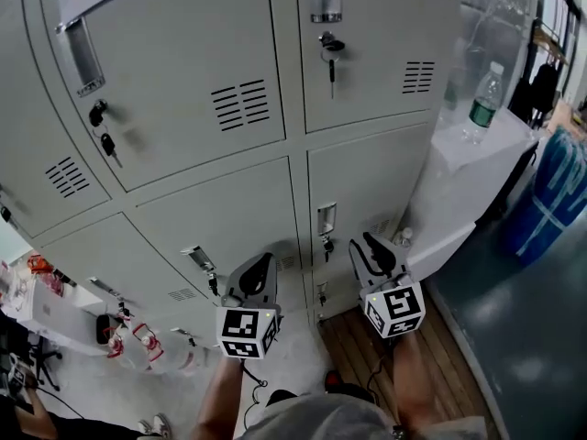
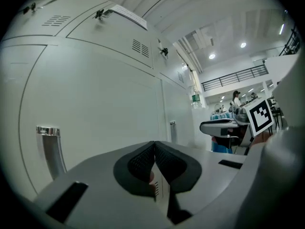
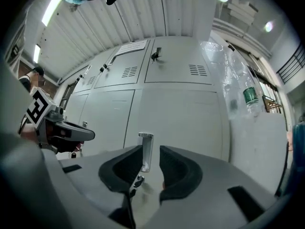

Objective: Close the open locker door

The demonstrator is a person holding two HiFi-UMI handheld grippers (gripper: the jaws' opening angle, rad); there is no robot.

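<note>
Grey lockers [image 1: 183, 71] ahead, none discernibly ajar; left hand-held gripper [image 1: 266, 260] pinched together, right hand-held gripper [image 1: 368, 242] narrowly parted, empty.

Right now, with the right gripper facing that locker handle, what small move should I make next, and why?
Probably draw the right gripper straight back. Its jaws stand apart with the handle framed between them, not gripped, and that locker door already looks flush with its neighbours, so no push seems needed.

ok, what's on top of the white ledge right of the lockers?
One upright water bottle, green label. Clear plastic sheeting veils the white ledge at its far end; can't tell what's there.
</note>
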